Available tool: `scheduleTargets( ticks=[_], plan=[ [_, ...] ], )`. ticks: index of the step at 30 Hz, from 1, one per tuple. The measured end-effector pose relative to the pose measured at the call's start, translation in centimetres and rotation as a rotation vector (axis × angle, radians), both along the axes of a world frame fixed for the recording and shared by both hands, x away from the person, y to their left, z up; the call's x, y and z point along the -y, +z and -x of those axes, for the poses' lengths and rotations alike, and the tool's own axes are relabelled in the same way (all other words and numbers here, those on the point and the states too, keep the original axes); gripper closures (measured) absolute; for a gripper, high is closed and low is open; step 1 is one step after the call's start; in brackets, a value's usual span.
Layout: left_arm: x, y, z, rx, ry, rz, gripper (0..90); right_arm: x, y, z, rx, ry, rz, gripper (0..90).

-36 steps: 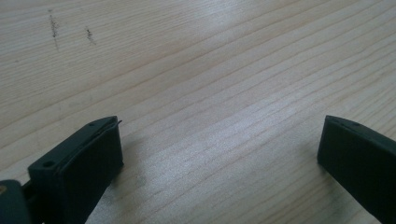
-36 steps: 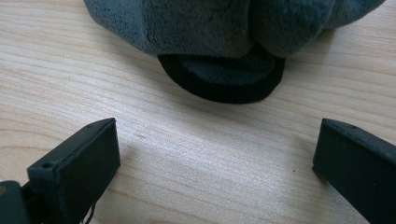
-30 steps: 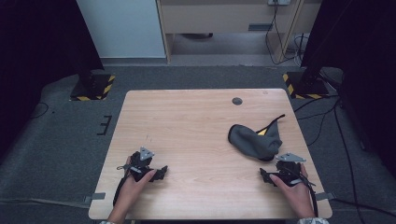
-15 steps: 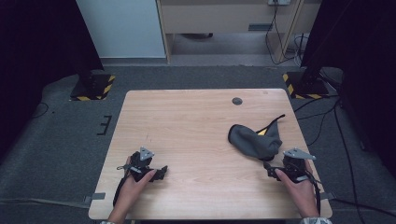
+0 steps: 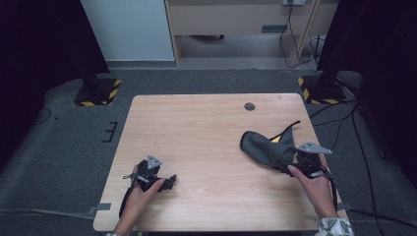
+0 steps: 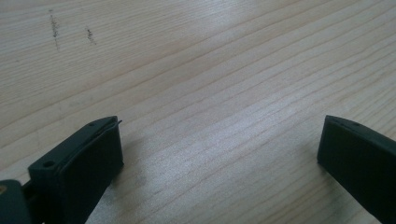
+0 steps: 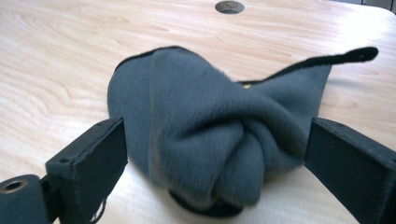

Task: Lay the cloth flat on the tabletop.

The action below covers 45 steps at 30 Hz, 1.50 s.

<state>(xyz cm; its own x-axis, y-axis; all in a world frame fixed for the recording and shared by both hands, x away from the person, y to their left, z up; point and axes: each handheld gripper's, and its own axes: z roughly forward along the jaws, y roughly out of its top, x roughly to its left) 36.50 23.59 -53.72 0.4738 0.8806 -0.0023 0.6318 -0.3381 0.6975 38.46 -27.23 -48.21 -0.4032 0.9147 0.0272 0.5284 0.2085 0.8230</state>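
Right gripper (image 5: 295,160) near the table's (image 5: 206,128) right edge, jaws spread around the bunched grey cloth (image 5: 263,147). Left gripper (image 5: 164,181) low near the front-left corner, jaws spread over bare wood.

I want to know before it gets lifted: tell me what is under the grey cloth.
The grey cloth lies bunched on the wooden table, between the open jaws of the right gripper. A dark edge and a bit of yellow peek out. Anything else beneath is covered.

From overhead we look forward and down; both gripper cameras sit low, close over the shared table (image 5: 206,128).
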Motion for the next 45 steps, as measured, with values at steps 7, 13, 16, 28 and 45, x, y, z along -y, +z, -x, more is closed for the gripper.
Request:
scheduleTargets(
  ticks=[7,13,16,28,45],
  plan=[
    [0.0,0.0,0.0,0.000,0.001,0.000,0.0,-0.3,-0.7,-1.4,-0.003,-0.007,-0.001,18.8],
    [0.0,0.0,0.0,0.000,0.001,0.000,0.0,-0.6,-1.7,-1.7,-0.032,-0.004,0.017,33.7],
    [0.0,0.0,0.1,0.000,0.001,0.000,0.0,-0.5,-1.7,-1.7,-0.031,-0.003,0.010,45.3],
    [0.0,0.0,0.1,0.000,0.001,0.000,0.0,-0.3,-0.9,-1.6,0.001,0.019,-0.035,69.6],
    [0.0,0.0,0.1,0.000,0.001,-0.001,0.0,-3.2,2.5,-2.1,0.029,0.064,-0.094,72.6]
  ],
)
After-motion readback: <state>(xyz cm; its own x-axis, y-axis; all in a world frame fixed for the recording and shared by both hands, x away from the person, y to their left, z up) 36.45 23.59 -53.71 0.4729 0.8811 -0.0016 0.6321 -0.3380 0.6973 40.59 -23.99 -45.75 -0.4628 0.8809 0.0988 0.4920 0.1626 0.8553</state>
